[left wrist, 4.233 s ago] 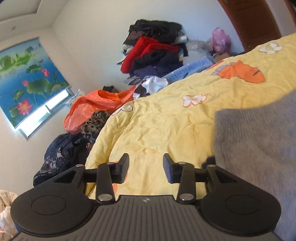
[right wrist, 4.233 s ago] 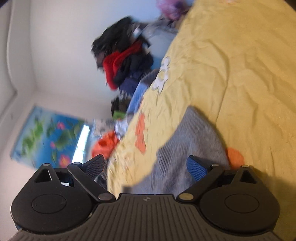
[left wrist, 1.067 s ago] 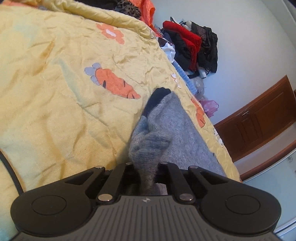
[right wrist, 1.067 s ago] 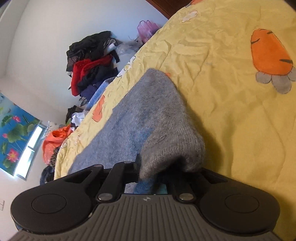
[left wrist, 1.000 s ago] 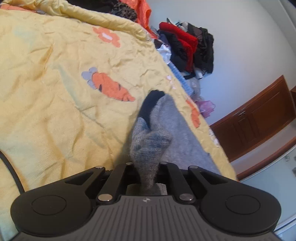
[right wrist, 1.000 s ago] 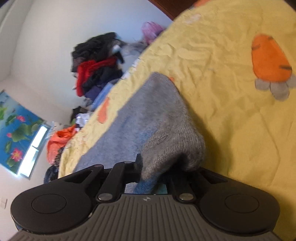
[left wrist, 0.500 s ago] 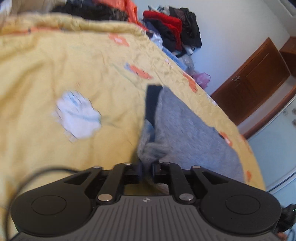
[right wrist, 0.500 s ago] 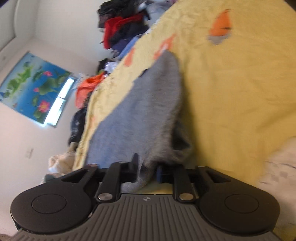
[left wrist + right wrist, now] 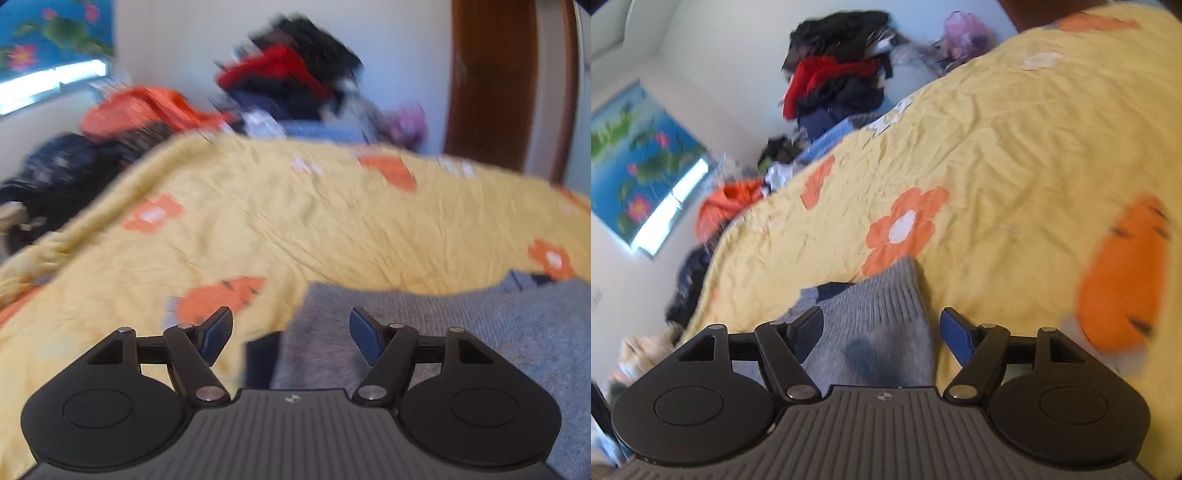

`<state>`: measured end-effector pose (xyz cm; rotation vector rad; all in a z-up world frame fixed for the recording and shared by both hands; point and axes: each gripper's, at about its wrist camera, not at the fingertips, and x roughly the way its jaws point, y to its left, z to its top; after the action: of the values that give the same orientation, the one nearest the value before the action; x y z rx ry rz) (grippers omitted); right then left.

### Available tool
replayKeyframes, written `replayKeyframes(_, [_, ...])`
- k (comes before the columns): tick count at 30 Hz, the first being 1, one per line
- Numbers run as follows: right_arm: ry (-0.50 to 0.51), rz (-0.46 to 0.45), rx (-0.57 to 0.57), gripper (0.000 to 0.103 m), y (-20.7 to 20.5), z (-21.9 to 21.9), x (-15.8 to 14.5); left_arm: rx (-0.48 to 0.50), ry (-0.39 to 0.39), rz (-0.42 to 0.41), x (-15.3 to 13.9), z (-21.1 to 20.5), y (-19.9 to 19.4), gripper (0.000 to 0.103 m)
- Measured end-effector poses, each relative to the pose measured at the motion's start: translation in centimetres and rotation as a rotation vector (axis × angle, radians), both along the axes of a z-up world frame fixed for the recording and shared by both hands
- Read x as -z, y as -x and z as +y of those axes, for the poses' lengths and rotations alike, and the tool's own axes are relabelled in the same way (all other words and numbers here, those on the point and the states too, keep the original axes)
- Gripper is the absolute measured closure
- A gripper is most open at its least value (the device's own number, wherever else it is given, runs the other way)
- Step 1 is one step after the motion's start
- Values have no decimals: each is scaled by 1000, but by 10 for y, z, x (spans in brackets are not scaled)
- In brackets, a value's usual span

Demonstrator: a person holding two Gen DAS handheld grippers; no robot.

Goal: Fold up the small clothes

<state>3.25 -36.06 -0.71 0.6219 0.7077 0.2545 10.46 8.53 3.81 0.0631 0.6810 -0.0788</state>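
A grey knitted garment (image 9: 461, 325) with a dark trim lies flat on the yellow bedspread (image 9: 295, 221). In the left wrist view it fills the lower right, and my left gripper (image 9: 291, 328) hovers over its left edge with jaws opening and the pads clear of the cloth. In the right wrist view a corner of the grey garment (image 9: 879, 314) lies below my right gripper (image 9: 882, 328), whose jaws are also opening; the knit sits between the fingers without being pressed.
The yellow bedspread (image 9: 1015, 147) carries orange flower and carrot prints. Behind the bed stands a heap of red and black clothes (image 9: 291, 77), an orange bag (image 9: 144, 107) and dark clothes (image 9: 55, 170). A brown wooden door (image 9: 491, 85) is at the far right.
Both grippers were shut on bunched grey knit a second ago; both have let go and spread their jaws. The garment now lies flat and both views have swung round over the bed.
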Motion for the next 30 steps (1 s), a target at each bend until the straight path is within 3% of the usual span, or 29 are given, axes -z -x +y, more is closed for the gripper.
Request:
replayKeyframes(2, [53, -11, -43, 29, -14, 13, -2, 20, 0, 113, 20, -4, -24, 53])
replayKeyframes(3, [68, -16, -55, 29, -18, 17, -2, 17, 15, 105, 24, -3, -27, 59])
replayKeyframes(4, [74, -28, -68, 39, -20, 20, -3, 27, 30, 95, 24, -2, -28, 82])
replayKeyframes(5, [74, -40, -86, 51, -21, 22, -2, 46, 45, 101, 22, -3, -28, 90])
replayKeyframes(6, [75, -28, -114, 79, -27, 24, 0, 47, 43, 93, 20, -5, -27, 95])
replayKeyframes(7, [79, -7, -135, 79, -31, 26, 3, 40, 29, 78, 19, -6, -25, 96])
replayKeyframes(10, [67, -52, -124, 80, -30, 23, -1, 6, -7, 8, 9, -6, -12, 97])
replayKeyframes(13, [27, -124, -100, 80, -28, 20, -13, -44, 7, -40, -1, 5, -2, 98])
replayKeyframes(15, [48, -147, -88, 80, -32, 25, -15, -90, -38, -28, 7, 9, -7, 98])
replayKeyframes(17, [97, -117, -93, 80, -43, 32, -6, -123, -56, 23, 20, 12, -14, 98])
replayKeyframes(19, [113, -81, -106, 76, -53, 37, 7, -118, -91, 4, 21, 7, -8, 98])
replayKeyframes(21, [93, -82, -58, 59, -49, 36, 2, -117, -125, -36, 13, 0, 1, 95])
replayKeyframes(22, [82, -84, -28, 44, -45, 32, -3, -130, -135, -53, 8, -2, 5, 95])
replayKeyframes(23, [79, -102, 0, 38, -40, 29, -9, -143, -140, -65, 2, -2, 8, 94])
replayKeyframes(26, [109, -214, 46, 38, -22, 27, -35, -173, -89, -114, -16, -5, 18, 92])
replayKeyframes(30, [106, -263, -75, 32, -19, 61, -55, -98, -18, -70, -11, -30, 10, 91])
